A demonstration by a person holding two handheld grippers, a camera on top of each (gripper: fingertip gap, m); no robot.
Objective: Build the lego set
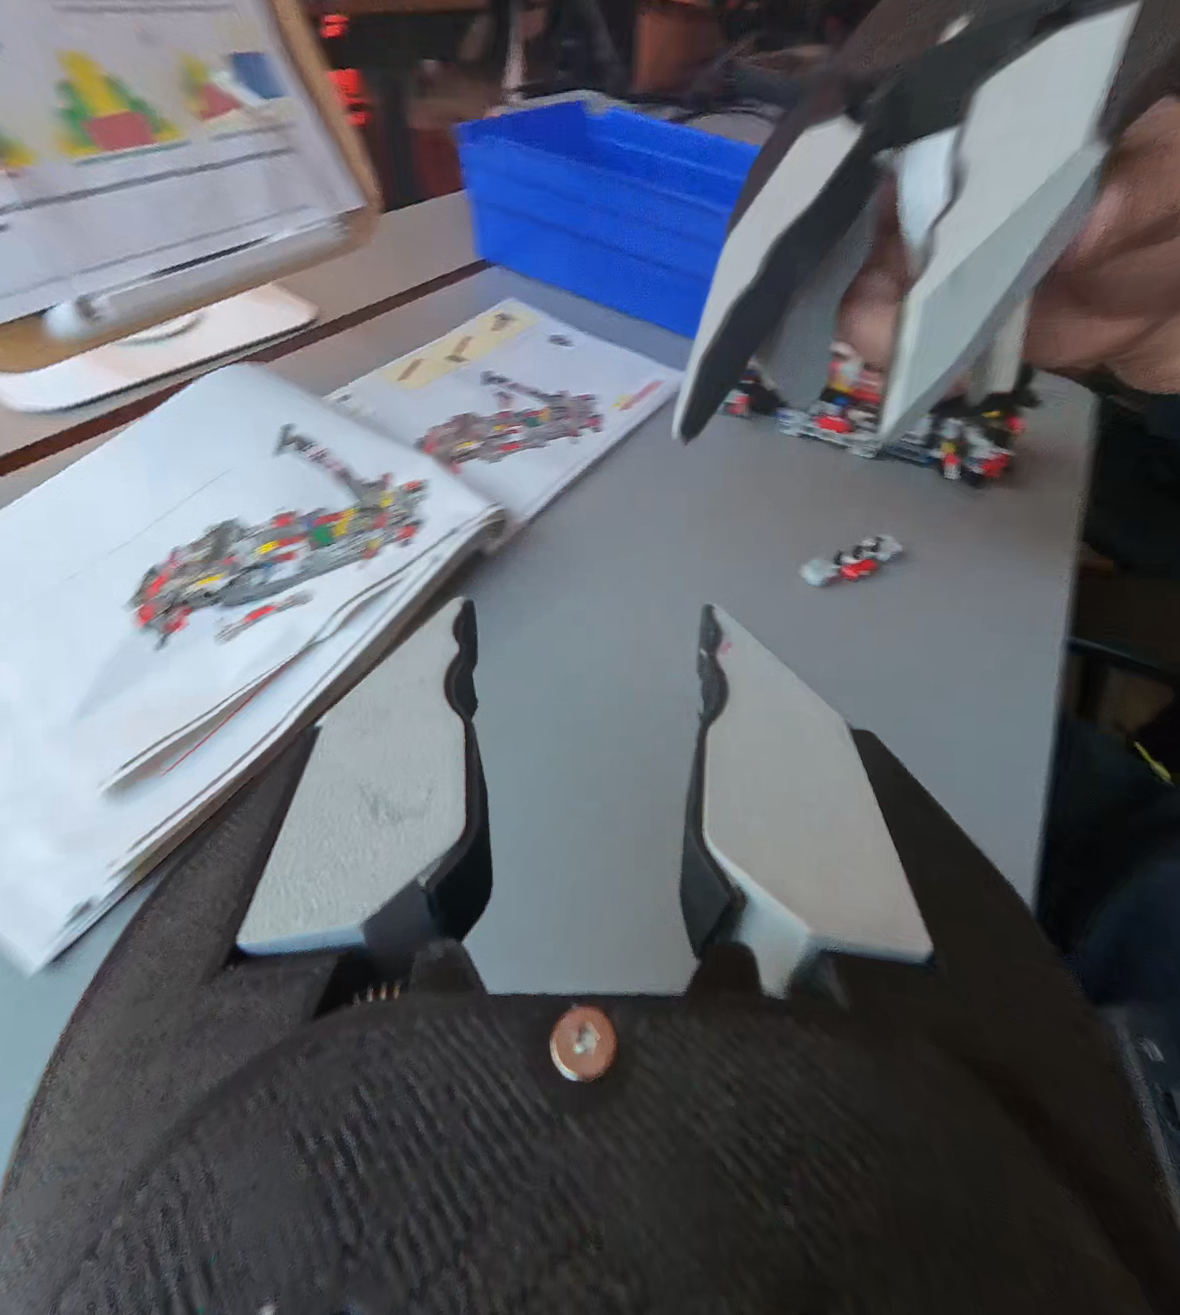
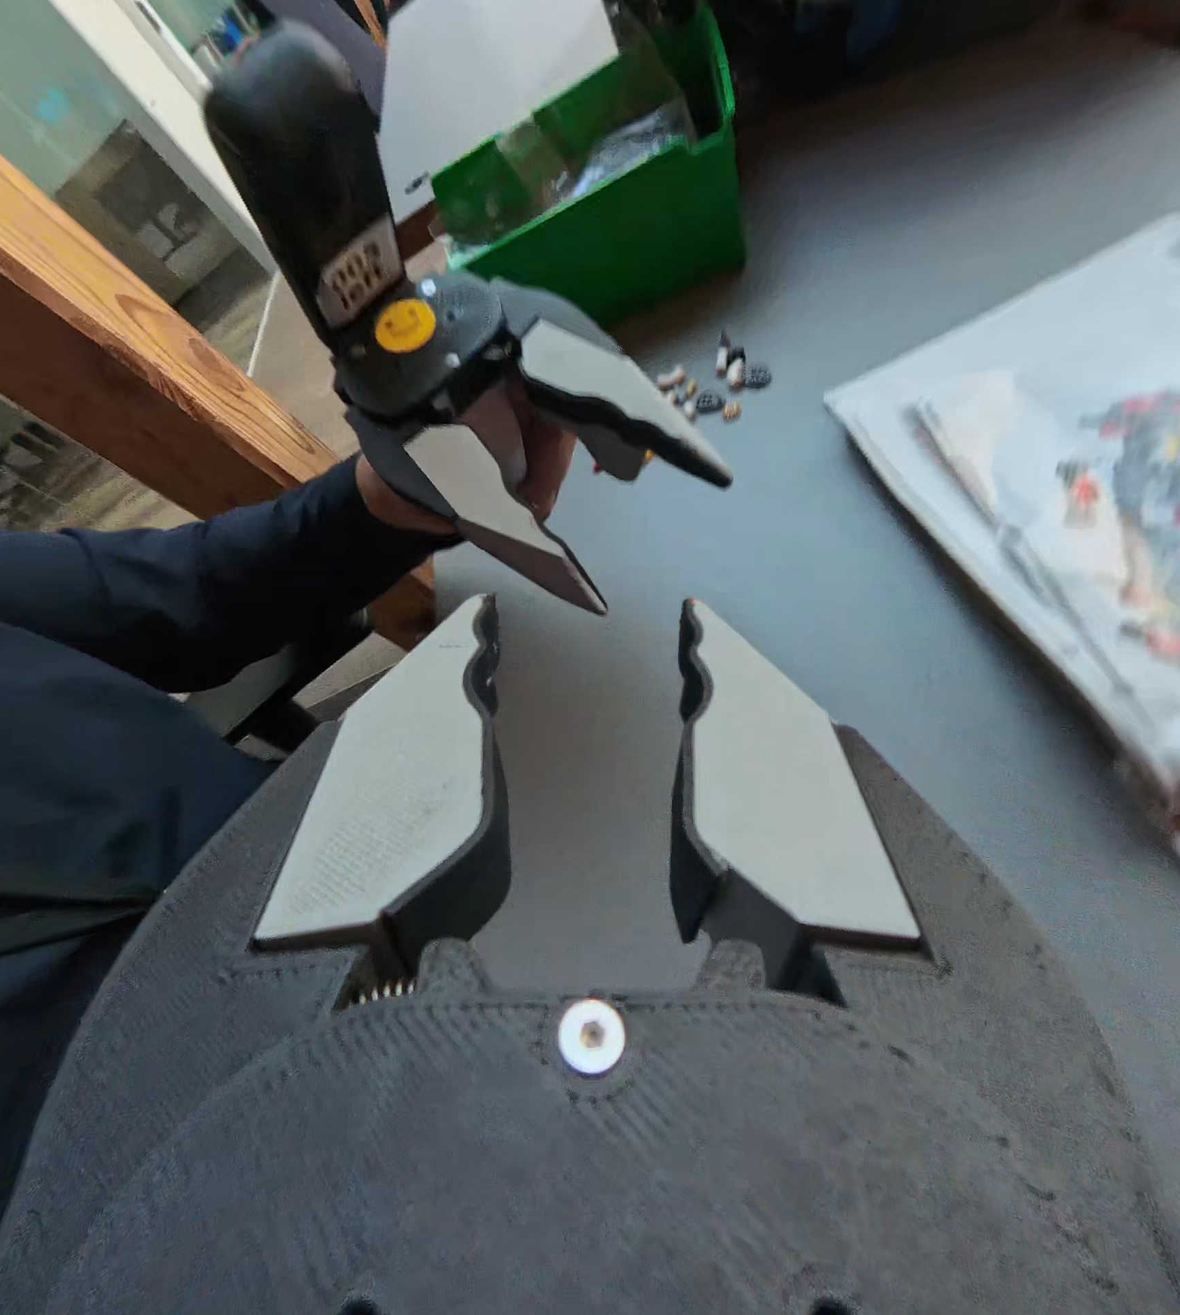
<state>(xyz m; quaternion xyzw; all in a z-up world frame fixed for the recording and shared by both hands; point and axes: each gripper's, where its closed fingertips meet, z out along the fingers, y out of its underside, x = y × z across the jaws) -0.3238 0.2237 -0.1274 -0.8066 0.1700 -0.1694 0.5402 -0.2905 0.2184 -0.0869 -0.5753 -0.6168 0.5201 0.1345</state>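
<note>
Since nothing lay between its fingers, my left tool (image 1: 583, 619) hung wide open over bare grey table (image 1: 644, 711), gripping nothing. My right tool (image 2: 590, 612) was likewise spread and empty, held just above the table with the left one's lower fingertip (image 2: 572, 590) close in front of it, the two angled toward each other as if sharing the same patch of table.

Just left of my left tool lay the open instruction booklet (image 1: 217, 569), spread flat so its pictures faced up. A little farther out, a small grey and red brick piece (image 1: 851, 561) sat alone on the table, well apart from both tools. Beyond it stood the larger brick model (image 1: 928, 434), partly hidden behind my right tool; I believe it was half built, though blur made that uncertain. Farthest back were a blue bin (image 1: 601, 206) and a tilted screen (image 1: 124, 156) facing me. From the right side, loose small parts (image 2: 715, 384) lay before a green bin (image 2: 608, 235).
</note>
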